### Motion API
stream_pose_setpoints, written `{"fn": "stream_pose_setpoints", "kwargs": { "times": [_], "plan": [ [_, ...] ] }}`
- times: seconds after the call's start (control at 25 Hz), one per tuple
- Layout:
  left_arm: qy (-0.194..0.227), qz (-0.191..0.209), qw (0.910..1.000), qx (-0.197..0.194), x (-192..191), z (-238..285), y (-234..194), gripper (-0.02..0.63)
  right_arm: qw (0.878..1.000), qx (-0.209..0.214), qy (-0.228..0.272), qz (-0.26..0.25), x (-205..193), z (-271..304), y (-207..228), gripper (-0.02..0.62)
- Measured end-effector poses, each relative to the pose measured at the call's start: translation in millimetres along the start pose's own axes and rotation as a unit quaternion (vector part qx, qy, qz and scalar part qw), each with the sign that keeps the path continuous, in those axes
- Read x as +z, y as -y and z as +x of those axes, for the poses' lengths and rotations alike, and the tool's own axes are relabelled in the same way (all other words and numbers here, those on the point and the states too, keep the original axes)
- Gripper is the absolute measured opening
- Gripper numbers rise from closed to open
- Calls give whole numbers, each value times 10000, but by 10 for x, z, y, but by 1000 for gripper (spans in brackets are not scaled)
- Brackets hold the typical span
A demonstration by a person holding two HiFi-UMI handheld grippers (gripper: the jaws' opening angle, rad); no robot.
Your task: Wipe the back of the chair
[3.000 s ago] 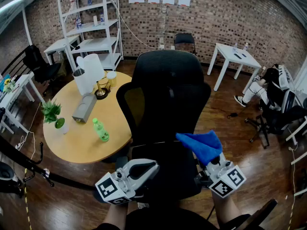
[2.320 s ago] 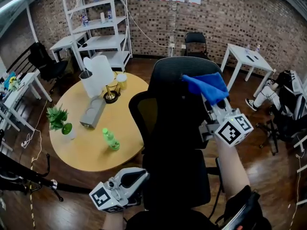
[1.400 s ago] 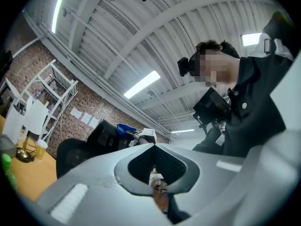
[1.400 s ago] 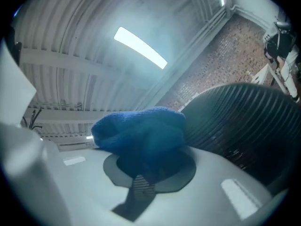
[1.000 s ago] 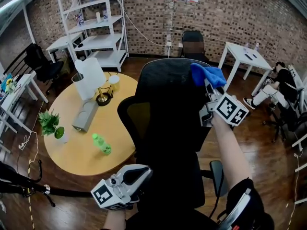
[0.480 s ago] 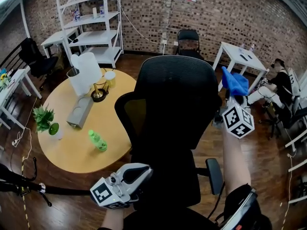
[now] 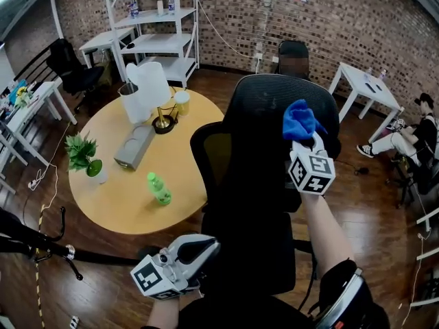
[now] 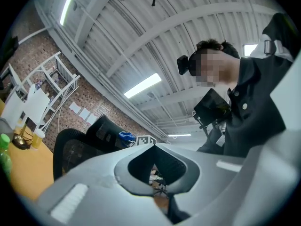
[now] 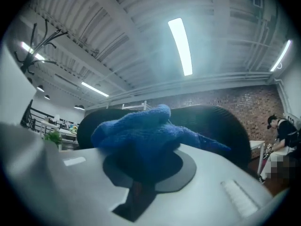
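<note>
In the head view the black mesh office chair (image 7: pixel 264 142) stands with its back toward me. A bunched blue cloth (image 7: pixel 302 120) rests against the upper right of that back. My right gripper (image 7: pixel 306 136) is shut on it from below, its marker cube facing me. The right gripper view shows the blue cloth (image 9: pixel 141 131) bulging out of my right gripper (image 9: pixel 141 175), with the chair back (image 9: pixel 225 126) just behind. Down by the seat's left front, my left gripper (image 7: pixel 208 245) is shut and empty. My left gripper (image 8: pixel 155 171) points upward, with the chair (image 8: pixel 75 149) beyond.
Left of the chair is a round wooden table (image 7: pixel 116 197) bearing a green bottle (image 7: pixel 159 188), a potted plant (image 7: pixel 86 157), a grey box (image 7: pixel 135 146) and a white jug (image 7: pixel 147 91). White shelves (image 7: pixel 154 26) line the brick wall. A white table (image 7: pixel 367 91) and a seated person (image 7: pixel 411 134) are at right.
The right gripper lifted the cloth from the seat to the top of the back, swept it out past the right edge, then back left onto the upper back. The left gripper stayed low.
</note>
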State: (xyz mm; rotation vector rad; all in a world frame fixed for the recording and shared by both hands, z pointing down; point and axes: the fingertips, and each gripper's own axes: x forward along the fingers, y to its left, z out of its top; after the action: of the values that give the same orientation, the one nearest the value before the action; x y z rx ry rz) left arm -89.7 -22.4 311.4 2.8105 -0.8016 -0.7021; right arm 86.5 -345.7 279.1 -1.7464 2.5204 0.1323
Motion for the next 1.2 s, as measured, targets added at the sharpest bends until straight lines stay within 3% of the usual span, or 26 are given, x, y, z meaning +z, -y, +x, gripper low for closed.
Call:
{"fn": "stream_pose_setpoints", "kwargs": {
  "times": [0.36, 0.68, 0.76, 0.88, 0.92, 0.96, 1.08, 1.2],
  "plan": [
    [-82, 177, 9987, 465, 49, -395, -29, -2, 9912, 1202, -546, 48, -514, 210, -1199, 54],
    [-18, 221, 9973, 696, 138, -495, 38, -2, 9723, 2051, -1058, 373, -860, 281, -1977, 54],
    [-57, 318, 9969, 720, 150, -511, 64, -2, 9573, 2584, -1190, 507, -902, 269, -2252, 54],
    [-88, 402, 9957, 827, 172, -535, 99, -2, 9099, 3812, -1187, 1121, -829, 150, -2701, 54],
    [-116, 435, 9951, 882, 164, -555, 104, -2, 8968, 4007, -1177, 1458, -810, 151, -2740, 54],
    [-141, 467, 9944, 940, 155, -573, 105, -2, 8923, 3968, -1207, 1782, -828, 201, -2690, 54],
    [-168, 486, 9926, 1099, 150, -573, 98, -2, 9082, 3276, -1357, 2222, -1020, 430, -2277, 54],
    [-288, 474, 9923, 1108, 85, -519, 68, -2, 9176, 2958, -1245, 2343, -1083, 488, -1918, 54]
  ]
}}
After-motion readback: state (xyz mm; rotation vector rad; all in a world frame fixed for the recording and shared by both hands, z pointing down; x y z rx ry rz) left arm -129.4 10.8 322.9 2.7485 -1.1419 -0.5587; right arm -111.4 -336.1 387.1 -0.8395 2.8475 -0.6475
